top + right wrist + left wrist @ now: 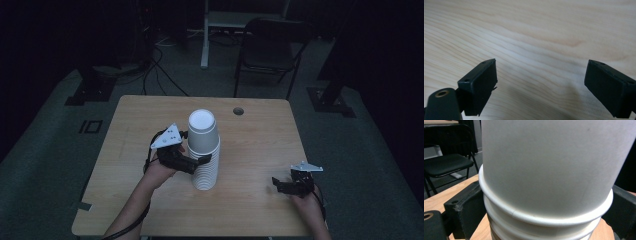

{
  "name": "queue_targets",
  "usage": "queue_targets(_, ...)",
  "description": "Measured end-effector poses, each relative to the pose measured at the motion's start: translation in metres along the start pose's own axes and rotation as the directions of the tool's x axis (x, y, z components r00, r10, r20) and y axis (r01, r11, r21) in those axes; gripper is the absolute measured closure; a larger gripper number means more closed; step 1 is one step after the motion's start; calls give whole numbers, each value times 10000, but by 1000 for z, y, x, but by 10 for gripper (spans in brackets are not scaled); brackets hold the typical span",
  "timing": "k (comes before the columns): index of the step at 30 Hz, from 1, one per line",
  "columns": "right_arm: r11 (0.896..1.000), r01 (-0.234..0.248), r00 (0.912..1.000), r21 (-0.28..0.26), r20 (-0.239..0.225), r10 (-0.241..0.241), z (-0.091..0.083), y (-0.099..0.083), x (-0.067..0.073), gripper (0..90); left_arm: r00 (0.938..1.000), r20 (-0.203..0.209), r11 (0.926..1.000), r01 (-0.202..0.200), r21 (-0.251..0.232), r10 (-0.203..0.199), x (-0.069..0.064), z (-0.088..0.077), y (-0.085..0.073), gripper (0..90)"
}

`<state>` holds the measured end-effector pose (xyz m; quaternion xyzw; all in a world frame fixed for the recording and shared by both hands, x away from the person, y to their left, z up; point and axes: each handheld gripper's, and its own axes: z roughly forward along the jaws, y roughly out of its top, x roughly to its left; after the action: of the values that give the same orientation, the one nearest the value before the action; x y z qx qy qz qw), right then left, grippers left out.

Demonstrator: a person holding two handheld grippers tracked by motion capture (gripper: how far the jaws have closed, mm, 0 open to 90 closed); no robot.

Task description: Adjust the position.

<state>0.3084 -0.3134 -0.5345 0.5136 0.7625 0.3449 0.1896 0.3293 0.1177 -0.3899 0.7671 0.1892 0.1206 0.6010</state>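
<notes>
Your stack of white paper cups [204, 150] stands upside down mid-frame on the table [260, 150]. Your left tongs [197, 162] straddle it from the left, one jaw on each side below the top cup's rim, looks clamped. Your right tongs [281, 185] sit lower right, jaws wide apart over bare wood.

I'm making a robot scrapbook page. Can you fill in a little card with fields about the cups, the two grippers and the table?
Thing: tall stack of white paper cups, upside down, upright
Where: middle of the light wooden table
Left gripper: jaws on either side of the stack, near the top cup's rim; firm clamp cannot be told
Right gripper: jaws apart, holding nothing, low over bare wood, away from the stack
</notes>
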Motion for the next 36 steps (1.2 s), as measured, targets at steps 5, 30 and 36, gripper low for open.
queue_targets(5,9978,97,9992,-659,-371,-121,-17,13,5,105,10000,7,10000,14,76,-14,0,0,1,44)
queue_targets(30,9511,1057,9528,-2902,-2441,-1804,-79,83,44,113,10000,30,9997,-3,264,3,0,0,3,45)
queue_targets(36,9354,1168,9358,-3338,-2785,-2163,-89,98,53,113,10000,46,9997,4,234,-5,1,0,3,45)
